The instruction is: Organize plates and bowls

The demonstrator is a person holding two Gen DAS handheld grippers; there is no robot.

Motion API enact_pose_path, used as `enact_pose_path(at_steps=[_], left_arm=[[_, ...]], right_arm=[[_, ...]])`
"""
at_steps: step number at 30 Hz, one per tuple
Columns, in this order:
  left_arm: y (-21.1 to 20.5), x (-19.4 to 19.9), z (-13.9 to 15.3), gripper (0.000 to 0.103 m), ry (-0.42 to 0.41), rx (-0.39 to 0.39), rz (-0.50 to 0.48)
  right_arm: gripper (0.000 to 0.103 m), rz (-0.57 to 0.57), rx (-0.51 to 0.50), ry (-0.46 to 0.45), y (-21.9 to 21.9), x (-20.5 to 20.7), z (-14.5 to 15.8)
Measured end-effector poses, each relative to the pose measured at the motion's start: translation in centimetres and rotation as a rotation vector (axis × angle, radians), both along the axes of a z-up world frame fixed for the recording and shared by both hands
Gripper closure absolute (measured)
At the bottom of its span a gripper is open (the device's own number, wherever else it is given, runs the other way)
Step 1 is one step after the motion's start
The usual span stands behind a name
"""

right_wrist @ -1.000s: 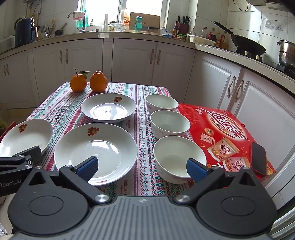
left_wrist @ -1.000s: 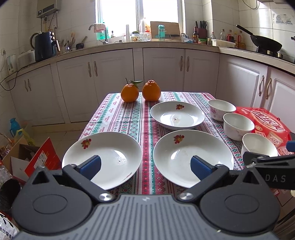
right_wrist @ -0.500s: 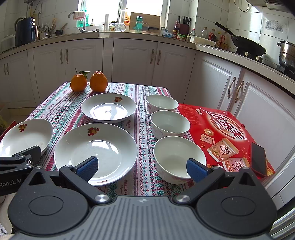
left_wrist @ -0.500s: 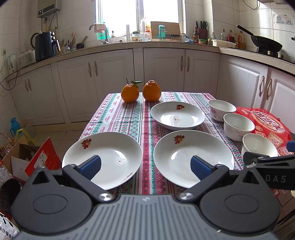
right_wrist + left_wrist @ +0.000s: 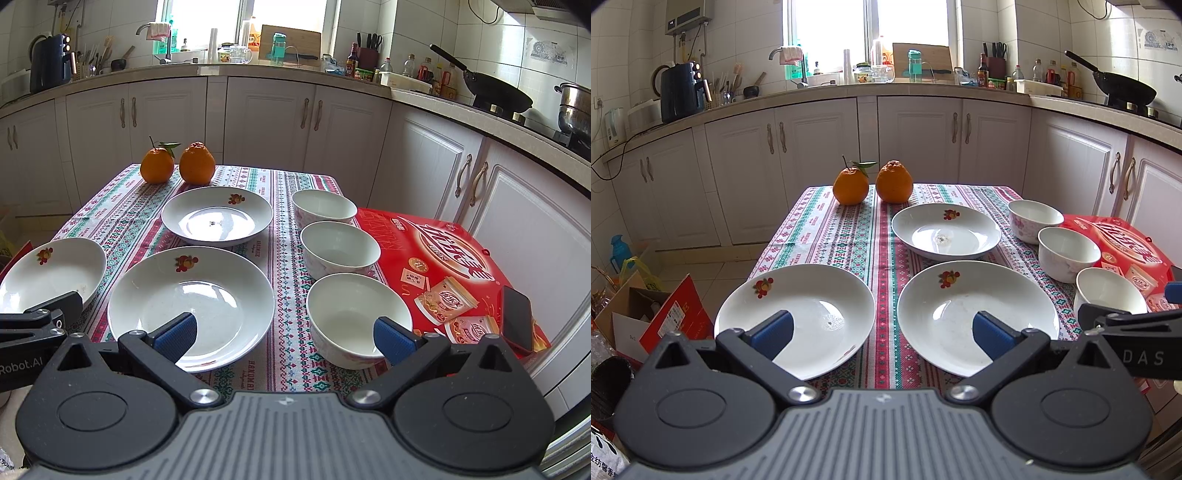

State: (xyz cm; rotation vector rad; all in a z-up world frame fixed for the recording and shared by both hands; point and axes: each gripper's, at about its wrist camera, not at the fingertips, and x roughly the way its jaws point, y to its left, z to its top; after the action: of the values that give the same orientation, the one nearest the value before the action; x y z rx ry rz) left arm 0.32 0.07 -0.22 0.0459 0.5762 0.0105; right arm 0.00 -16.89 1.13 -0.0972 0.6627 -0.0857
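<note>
A striped tablecloth point(image 5: 849, 236) covers the table before white kitchen cabinets point(image 5: 812, 147).

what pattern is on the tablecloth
Red, green and white striped bands on the tablecloth, clearest in the left wrist view.

Home kitchen, white cabinets point(image 5: 916, 136), sink tap point(image 5: 775, 55), wok point(image 5: 495, 92)

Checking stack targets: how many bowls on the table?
3, in a row along the table's right edge beside the red box: near bowl, middle bowl, far bowl. None stacked; nothing looks hidden.
</note>
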Motion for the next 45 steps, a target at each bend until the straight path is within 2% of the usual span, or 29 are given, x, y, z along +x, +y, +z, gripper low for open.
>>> enact_pose_path(at_steps=[31,36,39,42,45], left_arm=[[0.3,0.3,0.1,0.001,-0.002,-0.013,-0.019],[1.2,0.8,0.2,0.001,-0.013,0.000,-0.036],[2.9,0.9,0.2,0.001,-0.041,0.001,-0.026],[5.0,1.0,-0.1,0.001,-0.057,0.015,-0.034],[7.5,1.0,-1.0,0.001,-0.046,-0.004,-0.070]], right_arm=[[0.000,0.008,-0.004,0.007,-0.1,0.4,0.1],[0.000,0.060,-0.005,0.016,0.0,1.7,0.4],[0.000,0.094,-0.013,-0.019,0.0,2.7,1.3],[0.000,0.170,0.015,-0.065,0.0,4.3,2.5],[0.000,0.326,0.087,-0.098,0.3,6.1,3.1]])
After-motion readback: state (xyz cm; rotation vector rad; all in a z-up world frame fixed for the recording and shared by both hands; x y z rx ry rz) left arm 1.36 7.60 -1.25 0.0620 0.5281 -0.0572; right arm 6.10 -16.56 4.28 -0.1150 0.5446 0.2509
